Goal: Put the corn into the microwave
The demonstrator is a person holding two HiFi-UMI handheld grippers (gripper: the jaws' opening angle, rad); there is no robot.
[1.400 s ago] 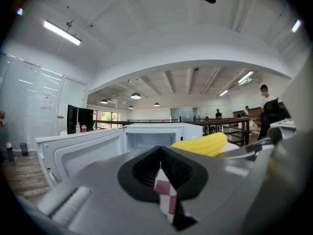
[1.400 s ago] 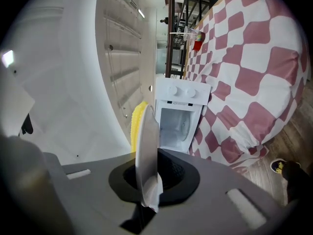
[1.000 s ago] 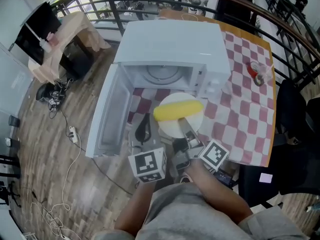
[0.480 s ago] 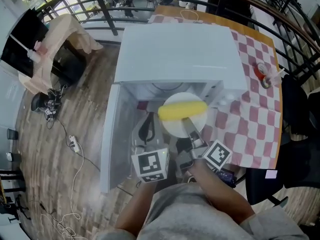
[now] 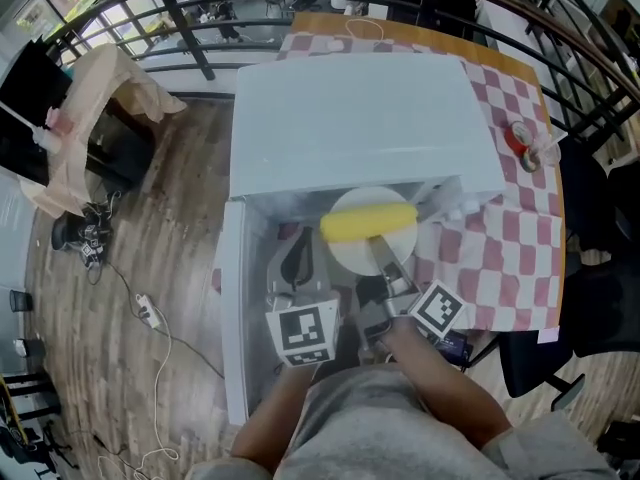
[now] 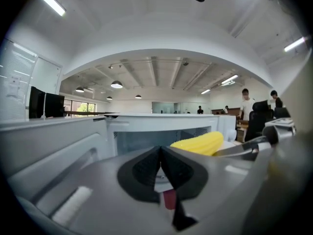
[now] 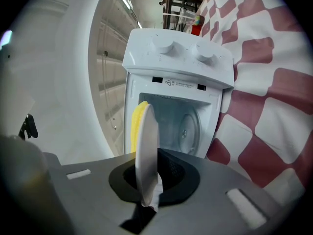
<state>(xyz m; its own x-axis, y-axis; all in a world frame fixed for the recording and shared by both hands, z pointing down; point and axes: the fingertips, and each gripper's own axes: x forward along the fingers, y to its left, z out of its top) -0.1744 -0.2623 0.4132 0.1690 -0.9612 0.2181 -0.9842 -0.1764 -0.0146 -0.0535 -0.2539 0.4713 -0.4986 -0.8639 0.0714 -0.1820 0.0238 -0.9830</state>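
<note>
Right gripper (image 7: 146,180) jaws pinch the round white plate (image 7: 145,146) to carry its yellow corn cob (image 5: 368,221) into the white microwave (image 5: 350,118); left gripper (image 6: 160,169) jaws are pressed together.

A wood-plank floor (image 5: 130,218) is bordered by a dark railing (image 5: 185,30); the ceiling (image 6: 146,28) (white, arched) is lit by strip lights (image 6: 49,0).

Open-plan office, no question. Black railing (image 5: 186,30) curves round the edge, desks & ppl visible beyond it. Left gripper view: long ceiling w/ strip lights (image 6: 49,0) and pendant lamps (image 6: 116,84), monitors (image 6: 45,105) at left, two people (image 6: 247,103) standing by an office chair (image 6: 259,117). Wood-plank floor (image 5: 130,198), cables (image 5: 88,236) piled on it. Microwave (image 5: 355,118) sits on a table w/ red-check cloth (image 5: 510,238).
</note>
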